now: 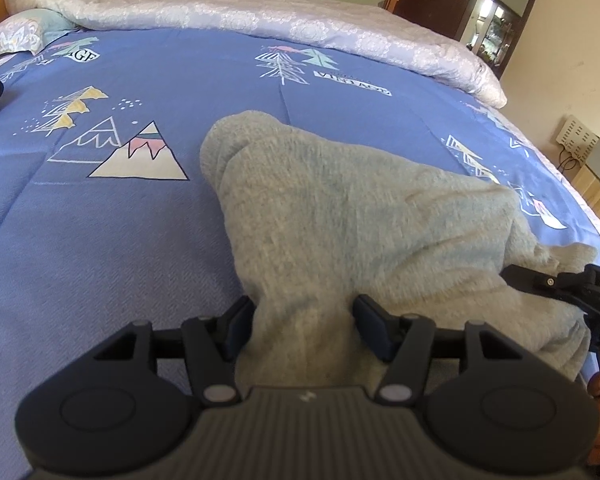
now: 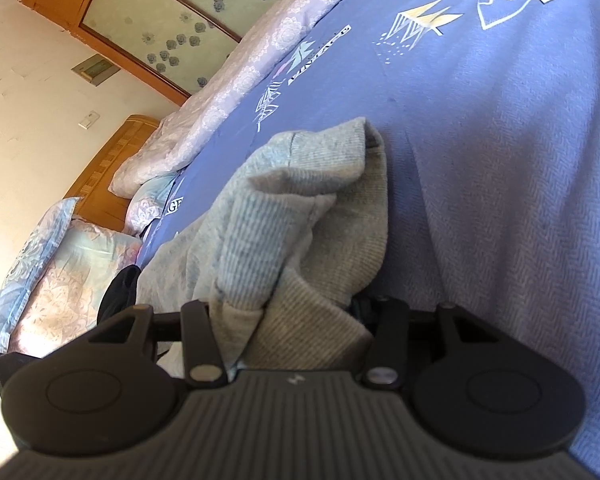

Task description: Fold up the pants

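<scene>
The grey knit pants (image 1: 340, 216) lie bunched on the blue patterned bed sheet (image 1: 100, 248). My left gripper (image 1: 304, 328) has a thick fold of the pants between its fingers, which press the cloth from both sides. My right gripper (image 2: 296, 312) holds another bunch of the same pants (image 2: 300, 200), with its fingertips buried in the cloth. The right gripper also shows at the right edge of the left wrist view (image 1: 572, 292), close beside the left one. The far end of the pants rests on the sheet ahead.
A pale lilac quilt (image 1: 260, 16) is rolled along the far side of the bed. Pillows (image 2: 60, 248) lie by the wooden headboard (image 2: 112, 160). A dark garment (image 2: 120, 292) lies near the pillows. The bed edge and a small cabinet (image 1: 596, 160) are at the right.
</scene>
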Available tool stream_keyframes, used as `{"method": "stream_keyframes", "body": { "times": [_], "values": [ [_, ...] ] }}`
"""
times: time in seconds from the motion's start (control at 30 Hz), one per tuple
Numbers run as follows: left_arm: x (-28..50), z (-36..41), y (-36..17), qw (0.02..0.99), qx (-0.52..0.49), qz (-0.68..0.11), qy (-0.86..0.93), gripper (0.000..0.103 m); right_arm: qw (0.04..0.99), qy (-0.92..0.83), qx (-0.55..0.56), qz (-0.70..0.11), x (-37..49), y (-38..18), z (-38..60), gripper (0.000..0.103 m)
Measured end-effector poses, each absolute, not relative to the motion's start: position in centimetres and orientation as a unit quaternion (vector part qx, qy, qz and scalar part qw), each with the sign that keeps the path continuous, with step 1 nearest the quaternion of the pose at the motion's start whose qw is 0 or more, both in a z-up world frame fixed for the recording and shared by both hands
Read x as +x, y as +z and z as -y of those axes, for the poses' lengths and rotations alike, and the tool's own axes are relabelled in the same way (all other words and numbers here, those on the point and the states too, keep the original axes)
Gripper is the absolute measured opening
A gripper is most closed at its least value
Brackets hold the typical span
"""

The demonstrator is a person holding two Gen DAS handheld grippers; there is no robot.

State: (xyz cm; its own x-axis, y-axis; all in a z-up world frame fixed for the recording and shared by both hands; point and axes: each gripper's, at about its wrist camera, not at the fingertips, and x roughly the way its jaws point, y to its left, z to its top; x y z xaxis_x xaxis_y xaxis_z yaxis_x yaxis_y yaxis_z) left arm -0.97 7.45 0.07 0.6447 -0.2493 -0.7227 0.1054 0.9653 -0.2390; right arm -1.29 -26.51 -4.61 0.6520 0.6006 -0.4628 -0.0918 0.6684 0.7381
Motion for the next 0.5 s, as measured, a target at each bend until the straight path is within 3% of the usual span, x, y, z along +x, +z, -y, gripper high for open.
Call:
{"method": "stream_keyframes", "body": {
  "times": [0.5],
  "values": [
    [-0.74, -6.82, 0.37, 0.9, -0.073, -0.423, -0.078, 0.064, 0.835, 0.205, 0.358, -0.363, -0.95, -4.79, 26.41, 0.052]
  ]
}}
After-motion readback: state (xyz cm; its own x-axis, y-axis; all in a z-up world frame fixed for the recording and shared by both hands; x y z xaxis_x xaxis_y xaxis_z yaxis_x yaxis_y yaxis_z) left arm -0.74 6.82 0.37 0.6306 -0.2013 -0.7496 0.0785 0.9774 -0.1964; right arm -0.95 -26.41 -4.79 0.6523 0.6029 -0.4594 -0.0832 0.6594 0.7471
